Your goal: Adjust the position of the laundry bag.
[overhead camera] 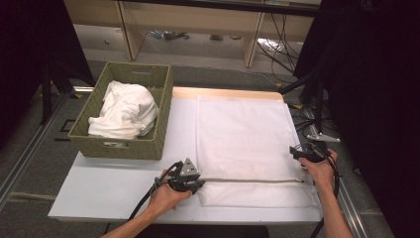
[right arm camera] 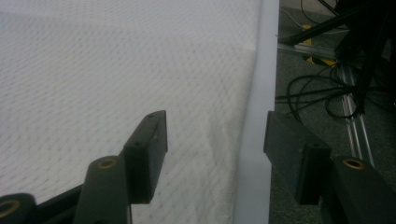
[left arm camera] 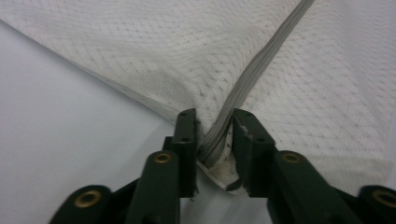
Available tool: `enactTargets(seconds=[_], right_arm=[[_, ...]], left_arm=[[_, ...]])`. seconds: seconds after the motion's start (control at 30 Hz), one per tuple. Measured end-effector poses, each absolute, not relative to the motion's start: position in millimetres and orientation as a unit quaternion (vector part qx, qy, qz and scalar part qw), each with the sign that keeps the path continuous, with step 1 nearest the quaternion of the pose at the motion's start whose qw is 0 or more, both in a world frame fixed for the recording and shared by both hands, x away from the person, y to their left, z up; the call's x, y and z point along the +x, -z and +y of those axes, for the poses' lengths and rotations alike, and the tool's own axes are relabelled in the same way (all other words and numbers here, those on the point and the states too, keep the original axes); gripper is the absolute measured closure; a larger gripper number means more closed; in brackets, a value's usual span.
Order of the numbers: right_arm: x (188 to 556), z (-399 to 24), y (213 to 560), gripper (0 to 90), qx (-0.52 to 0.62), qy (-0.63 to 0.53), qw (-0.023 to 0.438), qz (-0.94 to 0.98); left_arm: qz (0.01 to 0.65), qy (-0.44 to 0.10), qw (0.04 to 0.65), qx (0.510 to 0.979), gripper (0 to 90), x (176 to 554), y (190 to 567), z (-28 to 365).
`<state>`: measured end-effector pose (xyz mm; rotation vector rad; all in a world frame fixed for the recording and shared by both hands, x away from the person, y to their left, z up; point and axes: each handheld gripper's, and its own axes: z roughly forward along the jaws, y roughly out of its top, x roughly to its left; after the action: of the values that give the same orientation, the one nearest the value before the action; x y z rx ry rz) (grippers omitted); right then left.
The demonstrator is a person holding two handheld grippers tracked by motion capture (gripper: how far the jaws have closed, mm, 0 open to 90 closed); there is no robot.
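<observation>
A white mesh laundry bag (overhead camera: pixel 242 144) is lying flat on the right half of the table (overhead camera: pixel 114 191), reaching from the far edge almost to the near edge, with its grey zipper (overhead camera: pixel 252 180) running parallel to the near edge. The zipper is lying closed along its length, and whether the bag is holding anything cannot be told. The left claw (overhead camera: pixel 197 184) is sitting at the zipper's left end; in the left gripper view the left claw (left arm camera: pixel 214 140) is pinching the zipper end and the bunched mesh between its pads. The right claw (overhead camera: pixel 297 152) is hovering at the right edge of the table; the right gripper view is showing it (right arm camera: pixel 212 140) spread, straddling the bag's edge without pressing on it. At the far left corner a green woven basket (overhead camera: pixel 99 144) is standing, holding a crumpled white cloth (overhead camera: pixel 126 110) that is filling most of it.
</observation>
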<state>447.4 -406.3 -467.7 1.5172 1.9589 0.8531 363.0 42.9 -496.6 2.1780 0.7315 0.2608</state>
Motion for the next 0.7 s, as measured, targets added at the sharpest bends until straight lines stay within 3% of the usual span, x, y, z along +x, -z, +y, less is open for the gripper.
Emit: enactTargets(seconds=[0.2,0.33,0.4,0.43,0.5,0.7], right_arm=[[455.7,-409.4,475.1,49.1,0.588,-0.317,0.235,0.707],[459.2,-415.4,477.8,53.5,0.557,-0.3,0.256,0.731],[459.0,-411.9,478.2,55.4,0.58,-0.304,0.228,0.721],[461.9,-415.0,481.2,55.8,0.569,-0.299,0.24,0.727],[462.4,-411.1,482.9,57.0,0.596,-0.309,0.222,0.707],[467.5,-414.0,482.6,82.7,0.534,-0.304,0.231,0.754]], left_arm=[[0.282,-0.097,0.404,0.865,81.4,364.8,496.1,45.2],[0.278,-0.096,0.402,0.867,81.8,364.6,494.2,45.8],[0.274,-0.098,0.4,0.869,81.8,365.0,493.8,45.6],[0.267,-0.102,0.398,0.872,81.8,365.6,493.1,46.2],[0.27,-0.102,0.395,0.872,81.9,365.9,492.5,46.2],[0.27,-0.099,0.396,0.872,82.1,365.9,492.2,47.0]])
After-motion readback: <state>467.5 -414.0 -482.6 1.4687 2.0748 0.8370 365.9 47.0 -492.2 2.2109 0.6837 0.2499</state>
